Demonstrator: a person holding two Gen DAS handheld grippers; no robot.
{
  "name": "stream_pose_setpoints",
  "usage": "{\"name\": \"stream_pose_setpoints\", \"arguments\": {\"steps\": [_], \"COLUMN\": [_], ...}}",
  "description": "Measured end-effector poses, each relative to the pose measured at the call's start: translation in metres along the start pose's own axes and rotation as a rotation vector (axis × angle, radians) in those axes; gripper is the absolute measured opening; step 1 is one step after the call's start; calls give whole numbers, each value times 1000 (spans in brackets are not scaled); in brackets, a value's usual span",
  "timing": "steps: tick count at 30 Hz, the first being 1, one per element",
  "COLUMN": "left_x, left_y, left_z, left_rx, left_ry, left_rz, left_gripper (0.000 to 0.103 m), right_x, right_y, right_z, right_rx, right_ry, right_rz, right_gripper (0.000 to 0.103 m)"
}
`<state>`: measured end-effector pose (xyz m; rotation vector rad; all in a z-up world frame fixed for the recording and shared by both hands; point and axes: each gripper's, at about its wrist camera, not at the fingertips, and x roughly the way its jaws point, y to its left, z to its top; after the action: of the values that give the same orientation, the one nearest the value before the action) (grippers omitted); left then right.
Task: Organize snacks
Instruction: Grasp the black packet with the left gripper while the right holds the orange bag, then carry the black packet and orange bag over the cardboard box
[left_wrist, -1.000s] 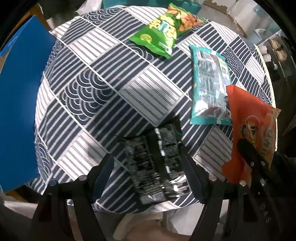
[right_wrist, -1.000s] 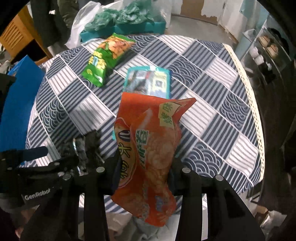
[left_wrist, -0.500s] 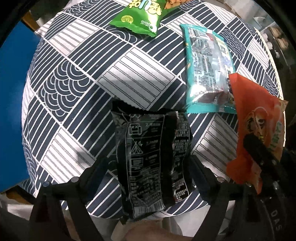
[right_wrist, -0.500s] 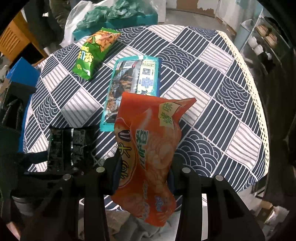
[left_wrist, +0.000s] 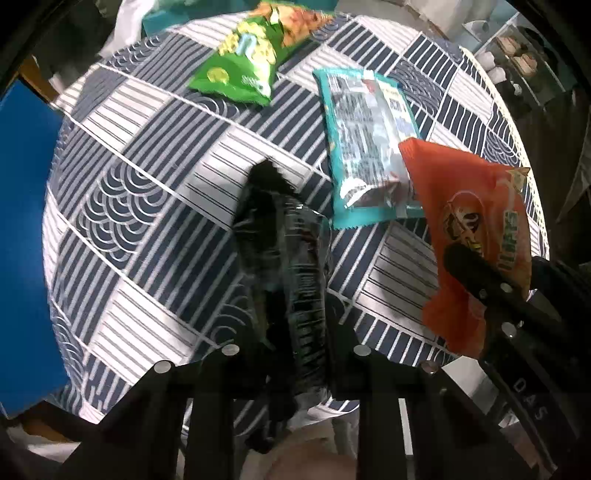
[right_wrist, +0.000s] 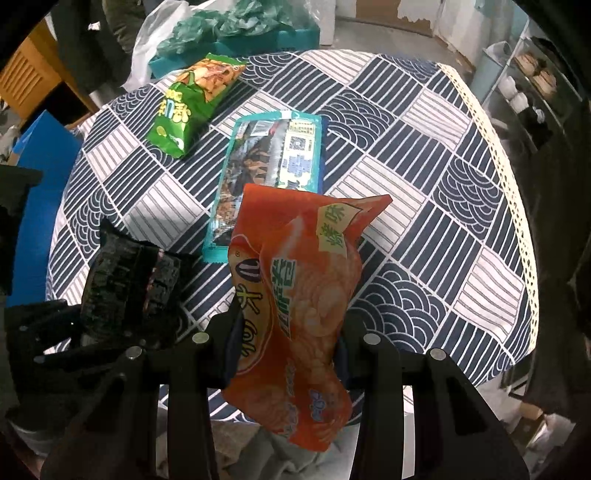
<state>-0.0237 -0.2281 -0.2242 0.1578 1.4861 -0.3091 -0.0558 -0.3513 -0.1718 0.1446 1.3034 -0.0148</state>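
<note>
We now have the black packet (left_wrist: 284, 254) pinched between the fingers of our left gripper (left_wrist: 291, 354), which a moment ago stood wide around it while it lay flat on the table; its jaws have closed fully and the packet is squeezed into a narrow, creased ridge near the table's near edge. So the pick is made, and we judge both packets ready to carry to wherever the snacks go. The film is glossy, crinkly, with a serrated top seam. Our right gripper (right_wrist: 288, 343) holds the orange bag (right_wrist: 295, 288), soft and puffy, dangling past the fingers. Behind lie a flat teal packet (left_wrist: 365, 147) and a plump green bag (left_wrist: 251, 62) on the patterned tablecloth (left_wrist: 147, 155).
</note>
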Motion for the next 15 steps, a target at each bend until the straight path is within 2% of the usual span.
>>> {"name": "stream_pose_setpoints", "arguments": {"steps": [10,15], "left_x": [-31,-66], "left_y": [23,44], "left_z": [-1,-11], "left_rx": [22,34], "left_ry": [-82,-141], "left_rz": [44,71], "left_gripper": [23,23], "right_x": [-17,-29], "right_y": [22,37], "right_z": [8,11], "right_rx": [-43,-70], "right_ry": [-37,-63], "right_rz": [4,14], "right_gripper": [38,37]}}
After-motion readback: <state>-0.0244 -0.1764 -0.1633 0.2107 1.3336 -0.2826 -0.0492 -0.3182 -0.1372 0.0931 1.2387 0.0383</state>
